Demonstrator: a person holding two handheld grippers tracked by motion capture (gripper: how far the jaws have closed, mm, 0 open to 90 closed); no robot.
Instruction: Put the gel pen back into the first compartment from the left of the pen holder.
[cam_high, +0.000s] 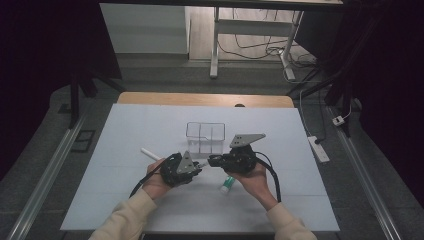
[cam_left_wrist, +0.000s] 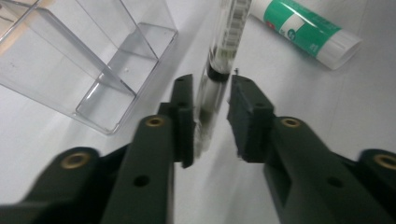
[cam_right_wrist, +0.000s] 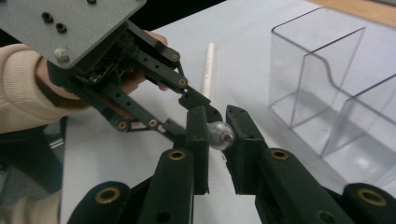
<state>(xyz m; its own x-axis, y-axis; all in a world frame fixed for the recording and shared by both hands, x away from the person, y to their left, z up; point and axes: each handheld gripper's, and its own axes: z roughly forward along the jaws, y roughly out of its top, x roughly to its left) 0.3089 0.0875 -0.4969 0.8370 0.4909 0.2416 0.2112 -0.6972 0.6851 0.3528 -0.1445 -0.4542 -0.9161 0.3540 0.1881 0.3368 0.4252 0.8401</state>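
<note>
Clear two-compartment box (cam_high: 205, 136) stands mid-table, both compartments empty. Just in front of it, right gripper (cam_right_wrist: 217, 133) is clamped on a clear pen (cam_left_wrist: 219, 65); left gripper (cam_left_wrist: 208, 116) straddles it, jaws slightly apart. Glue stick (cam_high: 227, 184) lies nearby.

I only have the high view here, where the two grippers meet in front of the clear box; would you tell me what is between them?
Observer: In the right gripper view, the right gripper has its jaws clamped on the rounded end of a clear pen.
Operator: Thank you. Does the left one grip it as well?
Observer: No. In the left gripper view, the left gripper has the pen resting against one jaw, with a visible gap at the other.
</note>
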